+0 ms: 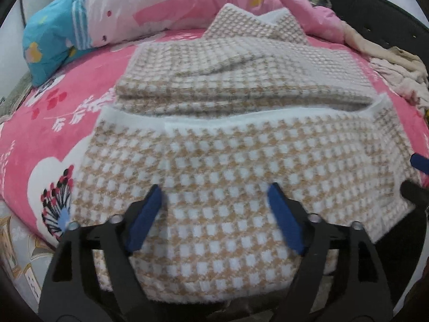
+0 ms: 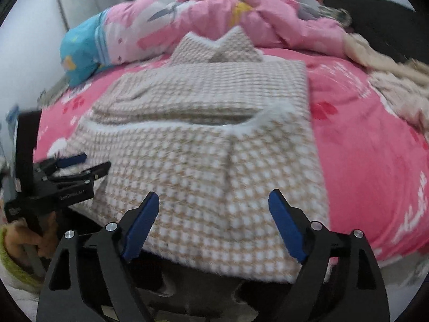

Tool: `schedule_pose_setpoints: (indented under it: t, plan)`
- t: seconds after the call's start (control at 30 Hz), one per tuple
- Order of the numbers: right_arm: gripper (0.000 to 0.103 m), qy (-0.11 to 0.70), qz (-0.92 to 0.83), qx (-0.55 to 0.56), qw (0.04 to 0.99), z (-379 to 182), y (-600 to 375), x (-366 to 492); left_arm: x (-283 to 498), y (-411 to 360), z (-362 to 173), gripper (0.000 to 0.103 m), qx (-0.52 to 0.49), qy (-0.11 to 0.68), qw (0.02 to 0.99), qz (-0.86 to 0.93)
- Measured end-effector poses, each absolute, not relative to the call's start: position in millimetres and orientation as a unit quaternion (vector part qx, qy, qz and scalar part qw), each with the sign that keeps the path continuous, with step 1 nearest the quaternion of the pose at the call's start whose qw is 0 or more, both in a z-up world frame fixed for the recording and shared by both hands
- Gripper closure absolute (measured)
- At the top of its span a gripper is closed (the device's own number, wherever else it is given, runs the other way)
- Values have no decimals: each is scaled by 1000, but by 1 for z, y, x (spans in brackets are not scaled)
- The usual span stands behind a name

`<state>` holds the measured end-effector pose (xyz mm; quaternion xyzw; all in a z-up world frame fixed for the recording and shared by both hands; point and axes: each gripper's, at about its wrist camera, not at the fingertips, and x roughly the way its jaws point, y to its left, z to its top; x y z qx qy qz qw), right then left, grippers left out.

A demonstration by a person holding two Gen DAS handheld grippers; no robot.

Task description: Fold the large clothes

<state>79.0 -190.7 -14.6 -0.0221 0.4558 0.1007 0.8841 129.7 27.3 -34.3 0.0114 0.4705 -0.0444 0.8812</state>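
We see a tan-and-white houndstooth coat with white fleece trim on a hot-pink bedspread printed with white and red blossoms. At eleven o'clock lies a pink quilt with a turquoise end. Our gripper pads are blue.

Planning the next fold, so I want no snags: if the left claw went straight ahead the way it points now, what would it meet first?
Most likely the tan-and-white houndstooth woolly garment: the open left claw points over its near folded panel lying on the pink floral bedspread. Depth is unclear, so contact height is a guess.
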Motion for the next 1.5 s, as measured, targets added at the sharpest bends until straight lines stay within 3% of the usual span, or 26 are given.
schedule_pose_setpoints:
  t: [0.17, 0.67, 0.93, 1.5]
  plan:
    - [9, 483, 91, -62, 868, -55, -177, 93, 131, 32, -40, 18, -6, 478, 877, -44]
    - [9, 463, 68, -31, 883, -15, -186, 95, 132, 30, -40, 18, -5, 478, 878, -38]
    - [9, 508, 53, -17, 859, -48, -199, 119, 132, 30, -41, 17, -8, 478, 878, -33]
    - [8, 515, 49, -13, 856, -48, -198, 124, 129, 31, -41, 17, -10, 476, 879, -33]
